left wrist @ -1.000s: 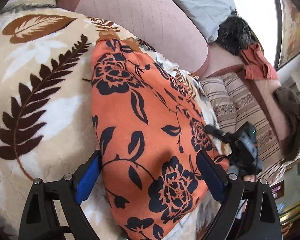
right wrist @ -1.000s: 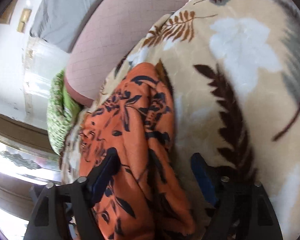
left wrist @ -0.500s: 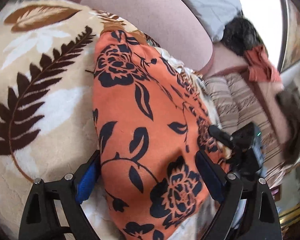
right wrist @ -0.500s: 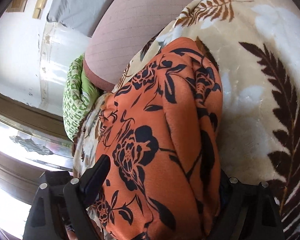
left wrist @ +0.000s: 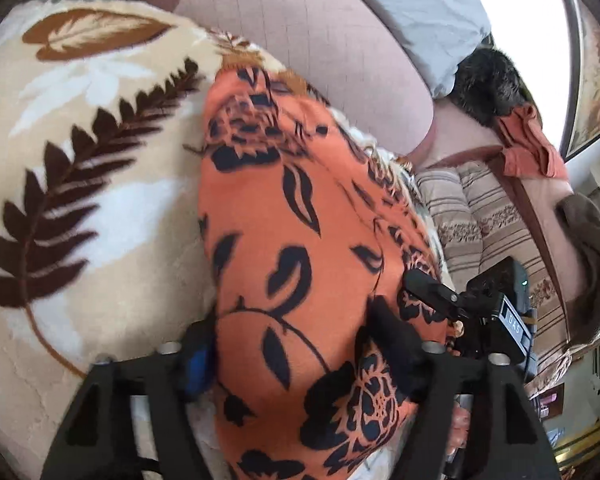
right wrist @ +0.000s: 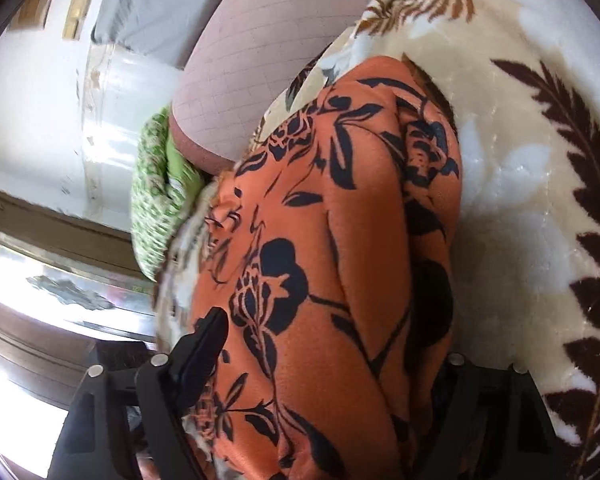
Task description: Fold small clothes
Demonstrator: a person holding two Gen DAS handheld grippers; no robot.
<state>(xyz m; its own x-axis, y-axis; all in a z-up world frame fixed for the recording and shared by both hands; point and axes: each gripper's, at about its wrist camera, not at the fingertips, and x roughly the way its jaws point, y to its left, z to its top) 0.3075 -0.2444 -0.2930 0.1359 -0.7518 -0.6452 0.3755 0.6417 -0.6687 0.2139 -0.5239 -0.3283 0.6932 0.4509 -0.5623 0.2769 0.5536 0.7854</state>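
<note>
2 grippers bracket one orange floral garment [left wrist: 300, 240], which lies folded into a long band on the leaf-print blanket [left wrist: 80, 140], running from the blanket's near edge up toward the pink cushion [left wrist: 300, 32] at its far edge.

The left gripper [left wrist: 300, 352] has its jaws spread wide, one finger at either side of the garment's near end. Its blue-padded finger [left wrist: 198, 364] sits against the cloth's left edge, and the dark finger [left wrist: 396, 344] rests on top of the fabric near its right edge. Whether either finger presses the cloth I cannot tell.

The right gripper [right wrist: 332, 360] is also parted wide across the same band in its own view [right wrist: 332, 240]. Its left finger [right wrist: 204, 340] lies against the garment's left side; the other finger is hidden under the fold at the right edge, next to the blanket [right wrist: 520, 160].

From the left wrist view the right gripper's body shows beside the garment's right edge, over a striped cushion [left wrist: 480, 220]. A green patterned cloth [right wrist: 156, 200] lies at the blanket's far left corner.
</note>
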